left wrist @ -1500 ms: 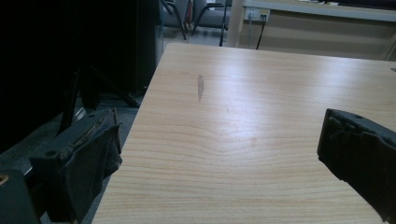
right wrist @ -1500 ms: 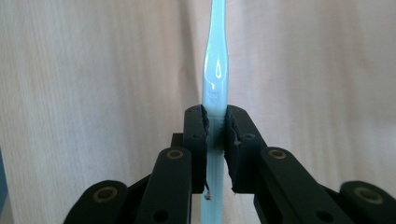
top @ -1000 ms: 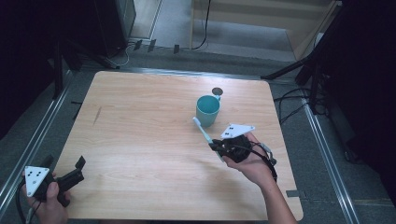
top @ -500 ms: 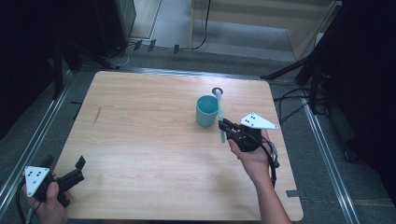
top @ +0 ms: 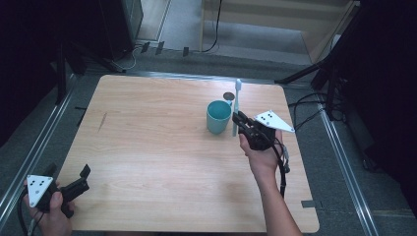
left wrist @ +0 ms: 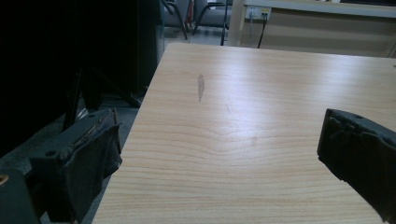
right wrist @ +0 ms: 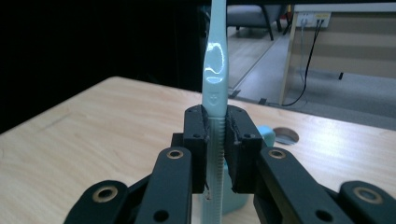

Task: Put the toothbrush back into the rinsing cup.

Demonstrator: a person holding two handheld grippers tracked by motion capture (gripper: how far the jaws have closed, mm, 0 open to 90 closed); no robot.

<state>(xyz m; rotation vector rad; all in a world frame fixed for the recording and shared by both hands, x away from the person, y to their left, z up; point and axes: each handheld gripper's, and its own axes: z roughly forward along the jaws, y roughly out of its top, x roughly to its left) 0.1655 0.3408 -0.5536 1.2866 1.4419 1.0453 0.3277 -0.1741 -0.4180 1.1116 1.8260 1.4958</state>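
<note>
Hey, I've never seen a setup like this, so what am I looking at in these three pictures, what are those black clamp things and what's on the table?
There is no robot here. A person sits at a pale wooden table and holds a black hand-operated two-jaw gripper in each hand.

The high view comes from a fixed camera above the table. The other two come from small cameras riding on each gripper, looking along its jaws.

On the table stands a teal cup, with a small dark round hole in the tabletop behind it.

The right gripper, just right of the cup, is shut on a light blue-green plastic toothbrush, held upright; its own camera shows the handle clamped between the jaws.

The left gripper sits at the table's near left corner, jaws wide apart and holding nothing.
</note>
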